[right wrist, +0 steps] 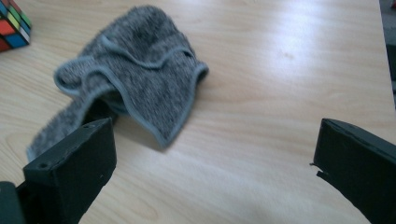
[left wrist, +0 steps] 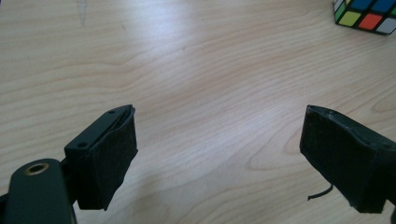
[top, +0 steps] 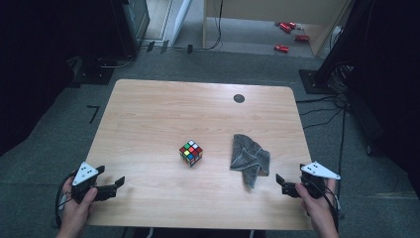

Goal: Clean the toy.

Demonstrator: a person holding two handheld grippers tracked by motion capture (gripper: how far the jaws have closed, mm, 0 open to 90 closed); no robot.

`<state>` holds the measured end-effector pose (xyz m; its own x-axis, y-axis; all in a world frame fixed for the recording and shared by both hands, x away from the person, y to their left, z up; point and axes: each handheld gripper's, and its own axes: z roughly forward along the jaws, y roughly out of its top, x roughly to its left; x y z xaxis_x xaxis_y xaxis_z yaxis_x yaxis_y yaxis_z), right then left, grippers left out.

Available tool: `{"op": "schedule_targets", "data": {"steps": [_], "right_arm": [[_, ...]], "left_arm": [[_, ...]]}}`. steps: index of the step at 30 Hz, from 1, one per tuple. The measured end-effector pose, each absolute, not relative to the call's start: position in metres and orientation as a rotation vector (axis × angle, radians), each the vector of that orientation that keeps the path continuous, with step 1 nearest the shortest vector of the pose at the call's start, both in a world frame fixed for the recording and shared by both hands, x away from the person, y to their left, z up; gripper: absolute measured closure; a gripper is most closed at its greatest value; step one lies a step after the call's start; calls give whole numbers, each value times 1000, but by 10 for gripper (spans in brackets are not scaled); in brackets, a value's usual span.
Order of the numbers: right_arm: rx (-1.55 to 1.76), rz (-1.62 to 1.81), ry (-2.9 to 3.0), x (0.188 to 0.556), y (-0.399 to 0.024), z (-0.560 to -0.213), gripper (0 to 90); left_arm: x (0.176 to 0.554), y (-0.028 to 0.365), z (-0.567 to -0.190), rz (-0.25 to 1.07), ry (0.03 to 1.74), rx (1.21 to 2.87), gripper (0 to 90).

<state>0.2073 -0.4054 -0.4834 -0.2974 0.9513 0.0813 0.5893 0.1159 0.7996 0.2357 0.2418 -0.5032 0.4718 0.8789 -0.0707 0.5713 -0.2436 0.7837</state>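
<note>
Nearest the person, at the table's front left corner, the left gripper (top: 115,184) is held in one hand (top: 79,210), its grey three-cornered plate on top. Its two black jaws stand wide apart with nothing between them; in the left gripper view only bare wood lies between the padded fingertips (left wrist: 109,161). At the front right corner the right gripper (top: 280,181) sits in the other hand (top: 317,206), jaws likewise spread wide and holding nothing.

Just ahead of the right gripper lies the crumpled grey towelling cloth with a stitched hem (top: 249,157), flat on the pale wooden table (top: 148,114). One narrow tail of it points toward the front edge, near the right gripper but apart from it (in the right gripper view the cloth (right wrist: 135,74) sits just beyond the left-hand jaw, the tail running partly behind it).

Left of the cloth, near the middle of the table, stands the multicoloured puzzle cube with black edges (top: 191,152), well apart from both grippers. Its corner shows at the top of each gripper view (left wrist: 366,16).

Farther back, a small dark round disc (top: 239,98) sits near the far edge.
</note>
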Motion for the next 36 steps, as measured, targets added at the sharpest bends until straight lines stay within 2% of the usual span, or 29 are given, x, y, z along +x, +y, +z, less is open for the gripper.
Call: {"op": "schedule_targets", "data": {"steps": [17, 26, 36], "right_arm": [[1602, 919, 1942, 196, -435, -524, 0], [1576, 858, 1999, 199, -431, -527, 0], [1564, 860, 2012, 199, -430, -527, 0]], "left_arm": [[233, 243, -515, 505, 1231, 1995, 120], [238, 234, -518, 523, 1242, 2084, 117], [237, 235, -518, 519, 1249, 2074, 116]]}}
